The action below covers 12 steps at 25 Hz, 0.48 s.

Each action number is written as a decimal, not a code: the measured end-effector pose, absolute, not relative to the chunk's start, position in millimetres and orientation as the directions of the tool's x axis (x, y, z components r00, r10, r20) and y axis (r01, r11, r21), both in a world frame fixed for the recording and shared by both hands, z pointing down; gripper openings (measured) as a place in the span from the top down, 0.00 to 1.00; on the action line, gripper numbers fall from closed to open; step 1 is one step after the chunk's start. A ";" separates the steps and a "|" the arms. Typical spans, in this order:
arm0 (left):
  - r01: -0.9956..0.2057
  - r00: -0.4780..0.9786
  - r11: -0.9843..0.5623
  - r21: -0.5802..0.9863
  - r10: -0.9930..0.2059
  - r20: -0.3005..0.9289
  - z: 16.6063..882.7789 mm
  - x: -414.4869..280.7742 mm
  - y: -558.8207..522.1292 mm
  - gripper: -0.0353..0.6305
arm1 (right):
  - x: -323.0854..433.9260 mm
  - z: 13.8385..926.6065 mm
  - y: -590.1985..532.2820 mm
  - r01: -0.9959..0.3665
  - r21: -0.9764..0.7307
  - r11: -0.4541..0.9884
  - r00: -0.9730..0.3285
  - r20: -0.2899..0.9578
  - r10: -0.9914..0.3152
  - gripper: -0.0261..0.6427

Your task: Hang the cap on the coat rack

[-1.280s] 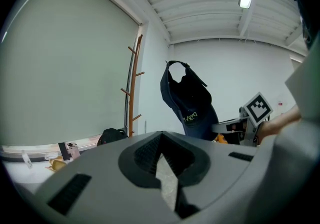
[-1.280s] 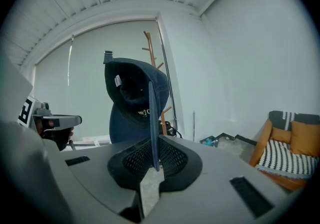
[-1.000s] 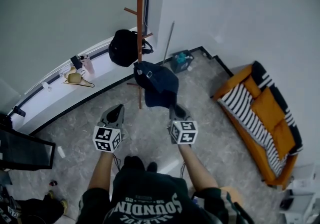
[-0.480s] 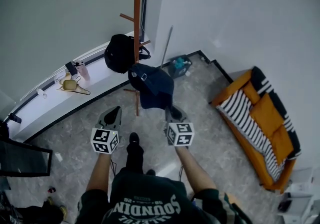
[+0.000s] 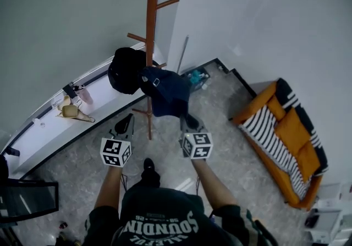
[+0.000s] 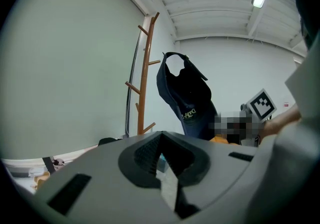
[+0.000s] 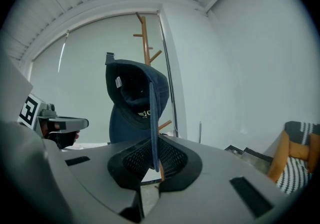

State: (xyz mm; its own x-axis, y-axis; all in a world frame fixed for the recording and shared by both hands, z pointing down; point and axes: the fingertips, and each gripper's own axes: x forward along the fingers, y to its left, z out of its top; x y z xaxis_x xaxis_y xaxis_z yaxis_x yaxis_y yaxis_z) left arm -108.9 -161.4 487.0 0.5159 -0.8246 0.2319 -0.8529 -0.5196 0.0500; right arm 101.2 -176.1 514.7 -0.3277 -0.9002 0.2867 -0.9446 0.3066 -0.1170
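In the head view, the right gripper point(image 5: 186, 120) sits right of centre, pinching the lower edge of the navy cap point(image 5: 168, 93). The cap is held up at frame centre, just beside the pole of the wooden coat rack point(image 5: 151, 30), whose pegs stick out at upper centre. A black bag point(image 5: 125, 70) hangs on the rack's left side, touching the cap in this view. The left gripper point(image 5: 125, 126) is left of centre, apart from the cap, and an orange striped sofa point(image 5: 286, 143) lies at the right edge. In the left gripper view, its jaws are pressed together with nothing between them. The cap hangs in the air at centre, right of the rack. In the right gripper view, the jaws clamp the cap's thin brim edge-on at centre, the crown opening above them in front of the rack.
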 end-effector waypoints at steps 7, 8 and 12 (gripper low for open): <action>-0.823 0.561 -0.565 0.062 -0.791 0.245 492.7 -116.7 -229.2 0.95 | 98.2 506.5 -237.3 -0.961 -0.121 0.250 -0.274 0.265 -0.925 0.94; -0.819 0.567 -0.571 0.063 -0.786 0.246 493.8 -115.9 -236.8 0.95 | 100.5 507.2 -242.8 -0.964 -0.121 0.238 -0.262 0.265 -0.928 0.94; -0.800 0.592 -0.596 0.066 -0.768 0.244 495.1 -110.7 -256.7 0.95 | 111.1 512.6 -253.5 -0.974 -0.129 0.187 -0.217 0.276 -0.937 0.94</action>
State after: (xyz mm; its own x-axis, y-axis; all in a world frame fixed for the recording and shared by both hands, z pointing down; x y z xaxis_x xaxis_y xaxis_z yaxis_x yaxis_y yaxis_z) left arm -110.7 -256.7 495.1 0.5920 -0.7681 0.2439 -0.8003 -0.5959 0.0659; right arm 111.1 -253.5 512.6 -0.2166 -0.9365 0.2756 -0.9738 0.1871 -0.1295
